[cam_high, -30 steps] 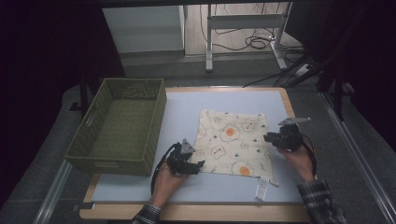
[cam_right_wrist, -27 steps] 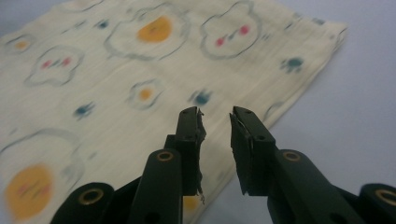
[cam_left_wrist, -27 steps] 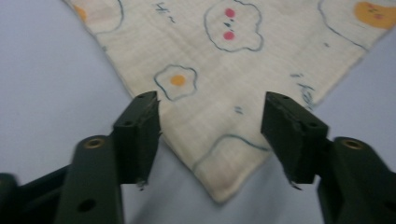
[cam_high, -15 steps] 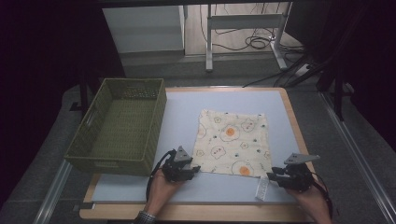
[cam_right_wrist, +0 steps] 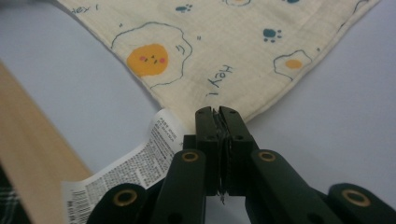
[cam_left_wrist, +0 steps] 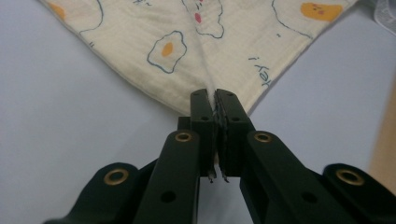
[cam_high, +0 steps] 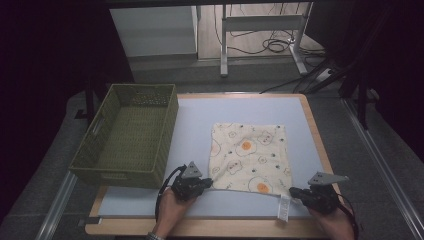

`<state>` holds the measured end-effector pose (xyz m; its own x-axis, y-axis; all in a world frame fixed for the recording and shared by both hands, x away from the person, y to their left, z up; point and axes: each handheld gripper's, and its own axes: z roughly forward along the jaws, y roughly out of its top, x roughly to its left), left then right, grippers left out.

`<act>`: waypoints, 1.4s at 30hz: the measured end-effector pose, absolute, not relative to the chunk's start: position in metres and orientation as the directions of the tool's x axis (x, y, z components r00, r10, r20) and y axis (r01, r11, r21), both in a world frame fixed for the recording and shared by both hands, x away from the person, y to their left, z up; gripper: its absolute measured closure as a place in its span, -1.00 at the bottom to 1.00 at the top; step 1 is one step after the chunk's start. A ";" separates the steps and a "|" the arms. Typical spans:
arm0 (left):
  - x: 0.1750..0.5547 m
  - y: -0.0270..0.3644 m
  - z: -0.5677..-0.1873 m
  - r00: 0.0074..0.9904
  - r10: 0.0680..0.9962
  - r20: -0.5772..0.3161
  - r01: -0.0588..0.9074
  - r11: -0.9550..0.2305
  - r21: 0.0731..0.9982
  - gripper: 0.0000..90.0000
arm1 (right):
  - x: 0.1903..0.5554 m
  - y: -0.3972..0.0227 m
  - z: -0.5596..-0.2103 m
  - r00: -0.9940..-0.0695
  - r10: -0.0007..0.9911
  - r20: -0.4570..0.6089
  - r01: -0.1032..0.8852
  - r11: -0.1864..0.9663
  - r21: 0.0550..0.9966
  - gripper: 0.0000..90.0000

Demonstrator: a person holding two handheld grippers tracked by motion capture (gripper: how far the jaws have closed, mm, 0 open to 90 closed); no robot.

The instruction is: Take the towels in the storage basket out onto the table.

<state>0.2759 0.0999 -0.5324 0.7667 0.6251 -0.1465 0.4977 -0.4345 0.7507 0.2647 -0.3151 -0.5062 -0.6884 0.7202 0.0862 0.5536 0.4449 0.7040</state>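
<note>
A cream cloth [cam_high: 250, 155] printed with fried eggs lies flat on the pale blue mat [cam_high: 200, 120]. My left gripper [cam_high: 207, 182] is shut on its near left corner. In the left gripper view the jaws pinch a raised fold of the cloth [cam_left_wrist: 187, 42], and the gripper [cam_left_wrist: 215, 95] sits right at the corner. My right gripper [cam_high: 295, 192] is shut on the near right corner. The right gripper view shows the gripper [cam_right_wrist: 218, 112] clamped on the cloth's [cam_right_wrist: 224, 37] hem beside a white care label [cam_right_wrist: 135, 163]. The near edge runs straight between both grippers.
A green woven basket [cam_high: 125, 145] stands empty at the left of the table. The table's wooden rim [cam_high: 320, 150] runs close to the right gripper. The care label [cam_high: 284, 207] lies on the mat near the front edge. Table legs and cables lie beyond the far edge.
My right gripper came back from the cloth's far right corner to its near right corner and closed on it. The left gripper stayed at the near left corner.
</note>
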 end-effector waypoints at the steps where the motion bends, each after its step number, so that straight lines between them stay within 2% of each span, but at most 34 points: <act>1: 0.271 0.101 -0.532 0.769 0.621 -0.150 0.498 -0.436 0.749 0.93 | 0.261 -0.316 -0.505 -0.694 0.714 0.089 0.551 0.448 0.704 0.94; 8: 0.248 0.103 -0.540 0.788 0.583 -0.198 0.515 -0.448 0.731 0.87 | 0.234 -0.318 -0.507 -0.720 0.686 0.106 0.557 0.479 0.679 0.91; 10: 0.250 0.105 -0.537 0.777 0.602 -0.184 0.507 -0.424 0.750 0.57 | 0.234 -0.320 -0.508 -0.718 0.687 0.111 0.557 0.471 0.684 0.81; 13: 0.259 0.107 -0.529 0.760 0.631 -0.157 0.499 -0.410 0.764 0.25 | 0.237 -0.322 -0.505 -0.709 0.698 0.100 0.549 0.457 0.700 0.70; 16: 0.273 0.106 -0.523 0.748 0.651 -0.128 0.495 -0.420 0.760 0.14 | 0.247 -0.324 -0.501 -0.697 0.711 0.097 0.545 0.437 0.715 0.62; 24: 0.328 0.098 -0.519 0.699 0.709 -0.089 0.509 -0.407 0.758 0.14 | 0.273 -0.319 -0.502 -0.683 0.727 0.075 0.537 0.429 0.726 0.62; 25: 0.342 0.096 -0.518 0.684 0.725 -0.084 0.515 -0.398 0.759 0.14 | 0.283 -0.318 -0.501 -0.674 0.736 0.069 0.540 0.426 0.726 0.63; 33: 0.388 0.089 -0.519 0.641 0.768 -0.017 0.522 -0.419 0.743 0.17 | 0.328 -0.318 -0.498 -0.638 0.767 0.071 0.556 0.395 0.732 0.70; 39: 0.429 0.093 -0.528 0.602 0.797 -0.049 0.564 -0.381 0.733 0.22 | 0.378 -0.313 -0.491 -0.604 0.796 0.045 0.560 0.384 0.734 0.70; 42: 0.437 0.094 -0.531 0.592 0.804 -0.049 0.568 -0.373 0.734 0.25 | 0.392 -0.312 -0.491 -0.588 0.808 0.040 0.570 0.379 0.729 0.70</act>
<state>0.4371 0.0941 -0.5310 0.5920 0.8045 -0.0489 0.5679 -0.3733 0.7336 0.3923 -0.3115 -0.4912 -0.5882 0.8077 0.0398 0.5700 0.3791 0.7290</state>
